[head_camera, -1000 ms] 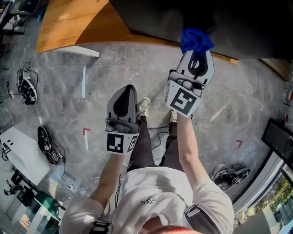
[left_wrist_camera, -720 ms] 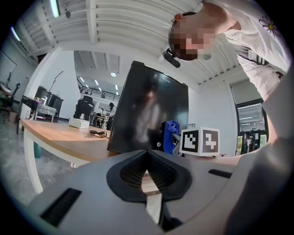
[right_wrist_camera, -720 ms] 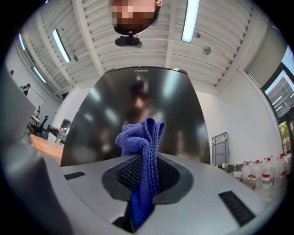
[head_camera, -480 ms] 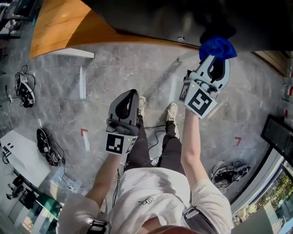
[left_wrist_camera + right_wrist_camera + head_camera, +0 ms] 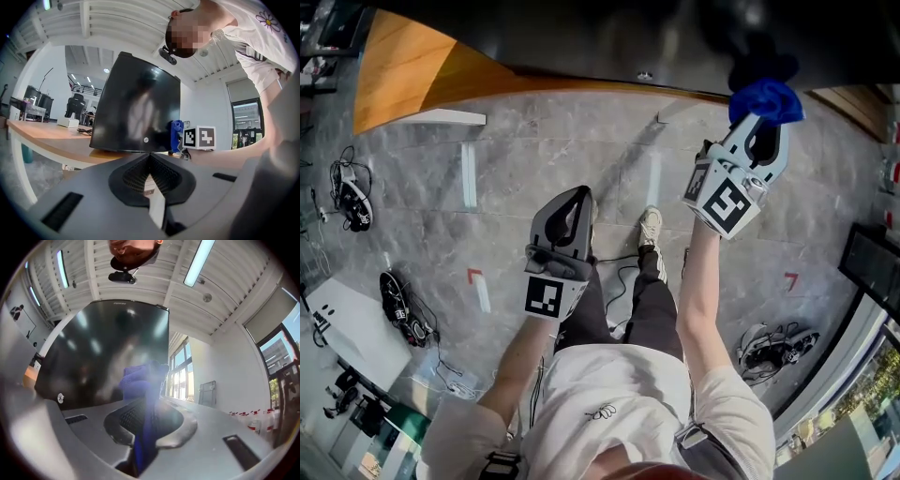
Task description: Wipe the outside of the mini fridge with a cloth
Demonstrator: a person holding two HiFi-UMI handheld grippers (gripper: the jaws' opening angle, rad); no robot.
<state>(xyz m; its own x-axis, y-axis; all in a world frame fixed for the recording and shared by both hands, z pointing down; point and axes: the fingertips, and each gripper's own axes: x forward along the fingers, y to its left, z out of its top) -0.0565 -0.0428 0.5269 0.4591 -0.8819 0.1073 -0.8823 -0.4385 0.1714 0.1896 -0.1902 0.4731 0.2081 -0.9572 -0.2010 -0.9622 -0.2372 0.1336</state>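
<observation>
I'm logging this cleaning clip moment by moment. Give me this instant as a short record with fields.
Appliance: glossy black mini fridge on wooden tabletop
Cloth: crumpled blue cloth, at the fridge's front, right side
Right gripper: shut on the cloth
Left gripper: shut, empty, held low, apart from the fridge

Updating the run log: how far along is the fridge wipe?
Done: the blue cloth is picked up and clamped in the right tongs. In hand: it appears pressed to the mini fridge door near a side edge. Left: the glossy black door shows only reflections, so the area already wiped can't be judged. Left tongs hang shut and empty, away from the fridge.
</observation>
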